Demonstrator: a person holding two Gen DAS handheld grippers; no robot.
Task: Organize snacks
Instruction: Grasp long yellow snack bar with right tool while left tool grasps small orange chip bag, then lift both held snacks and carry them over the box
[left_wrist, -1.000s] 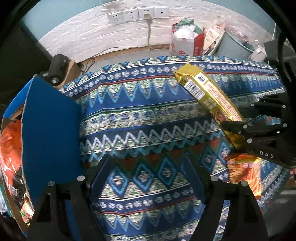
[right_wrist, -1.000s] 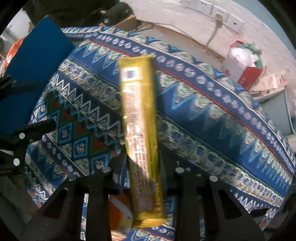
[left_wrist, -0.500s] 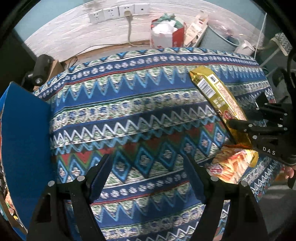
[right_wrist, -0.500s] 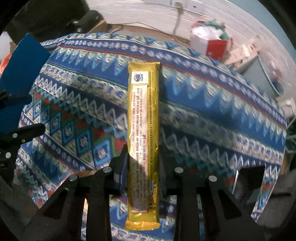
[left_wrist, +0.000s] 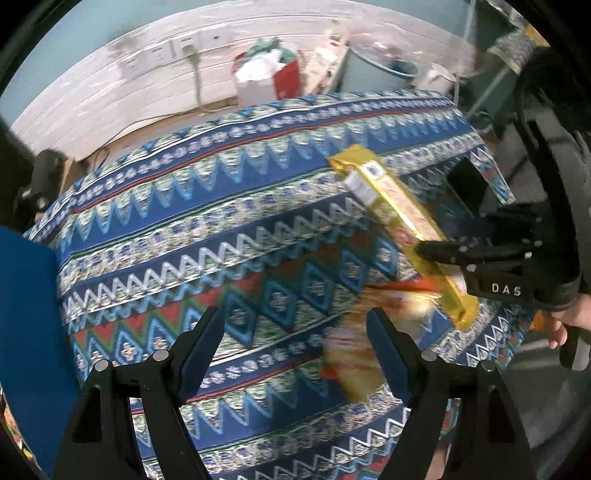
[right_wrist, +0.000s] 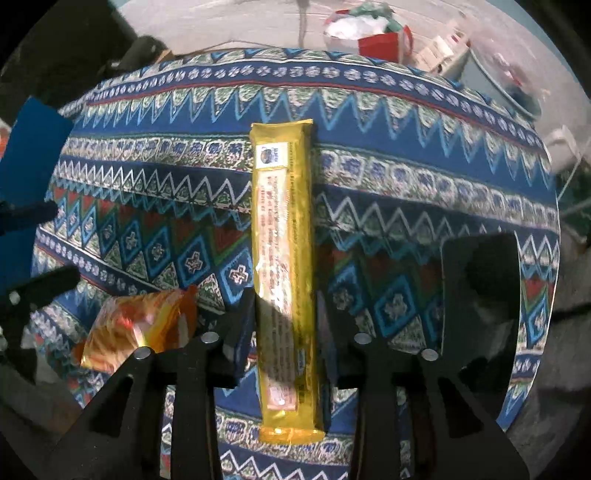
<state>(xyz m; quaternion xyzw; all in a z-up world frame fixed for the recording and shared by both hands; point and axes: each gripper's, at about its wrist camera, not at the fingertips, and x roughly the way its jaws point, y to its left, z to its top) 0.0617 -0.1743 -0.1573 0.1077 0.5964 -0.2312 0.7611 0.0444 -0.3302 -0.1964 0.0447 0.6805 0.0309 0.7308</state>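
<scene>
Your table wears a patterned cloth (right_wrist: 406, 122) in blue zigzag bands; behind it runs a white panelled wall (left_wrist: 92, 99) with sockets (left_wrist: 177, 50), and a red-and-white bag (left_wrist: 267, 83) stands on the floor; a blue panel (left_wrist: 29, 332) rises at your left; a dark square object (right_wrist: 480, 291) sits on the cloth to your right; your right gripper (right_wrist: 286, 317) is clamped on the long gold snack packet (right_wrist: 284, 240), held above the cloth; an orange snack bag (right_wrist: 140, 328) lies on the cloth just beside it; your left gripper (left_wrist: 295, 347) holds its fingers wide apart, gripping nothing.
</scene>
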